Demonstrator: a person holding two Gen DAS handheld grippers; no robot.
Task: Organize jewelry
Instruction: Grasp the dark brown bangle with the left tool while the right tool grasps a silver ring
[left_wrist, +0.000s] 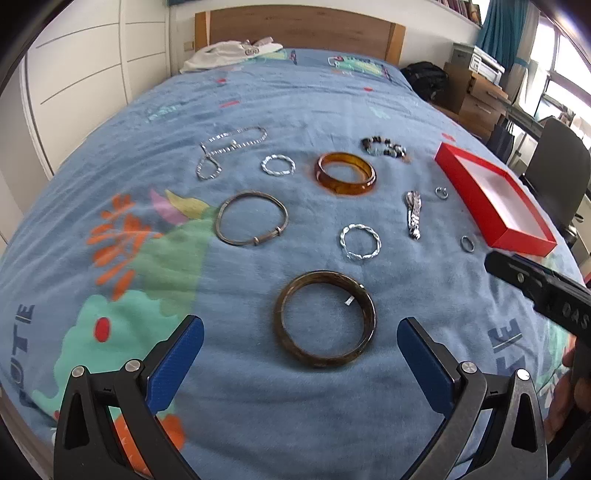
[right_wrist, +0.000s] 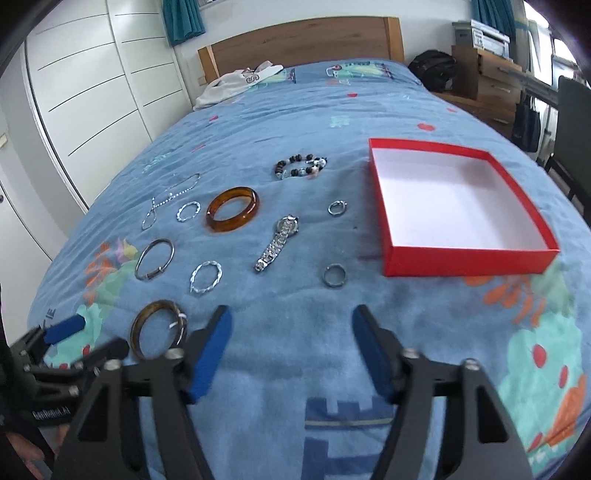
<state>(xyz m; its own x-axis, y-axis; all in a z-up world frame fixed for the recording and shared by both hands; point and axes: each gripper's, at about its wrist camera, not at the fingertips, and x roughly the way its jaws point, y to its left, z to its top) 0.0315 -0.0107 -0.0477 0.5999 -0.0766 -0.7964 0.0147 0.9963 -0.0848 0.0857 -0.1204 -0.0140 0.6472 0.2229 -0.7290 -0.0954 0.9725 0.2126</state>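
Left gripper (left_wrist: 300, 334) hangs wide open and empty over a dark bangle (left_wrist: 325, 319) lying flat on the bed (left_wrist: 424, 107), a likely stiff, smooth, light ring best pinched across one side of its rim.

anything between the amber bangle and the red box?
Yes: the silver watch and a small ring lie between the amber bangle and the red box. Right wrist view shows it best.
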